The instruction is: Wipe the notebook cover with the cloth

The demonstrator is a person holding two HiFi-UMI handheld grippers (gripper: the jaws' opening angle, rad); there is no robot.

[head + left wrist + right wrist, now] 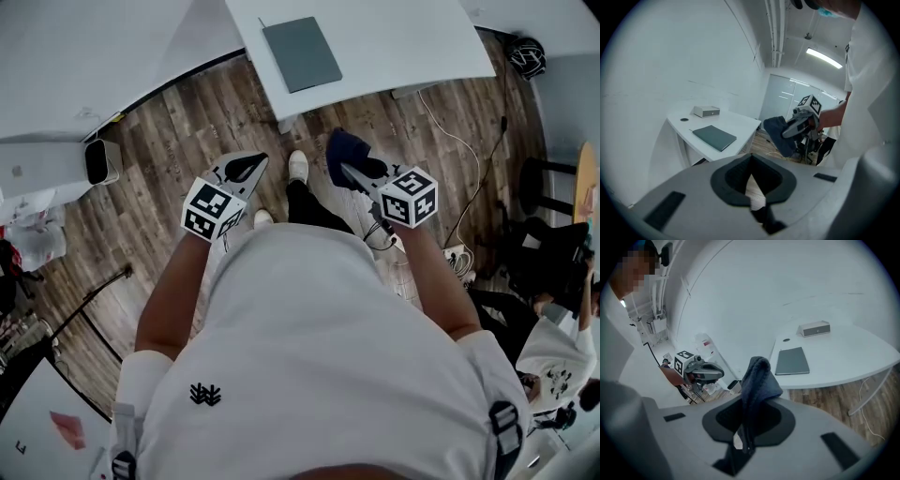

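Wood plank floor point(178, 141) fills most of the head view, with a white table point(412, 37) at the top edge

Person in a white shirt point(319, 356) stands back from the table, both arms out front over the floor

Notebook point(301, 52), dark grey-green, lies closed and flat on the table near its front edge, untouched, well apart from both grippers; same notebook in the left gripper view point(714, 137) and the right gripper view point(792, 361)

Cloth point(344, 155), dark blue, is off the table and held in the air over the floor; in the right gripper view it point(758, 380) sticks up out of the jaws in a bunched fold

Right gripper point(354, 174) has its jaws pinched on the lower end of the cloth, marker cube facing up

Left gripper point(249, 168) has its jaws pressed together to a point with nothing between them, hovering over the floor beside the right one, near but not touching

Small light grey box point(706, 111) sits at the far side of the table behind the notebook, apart from it

White shoe point(297, 167) shows on the floor between the two grippers
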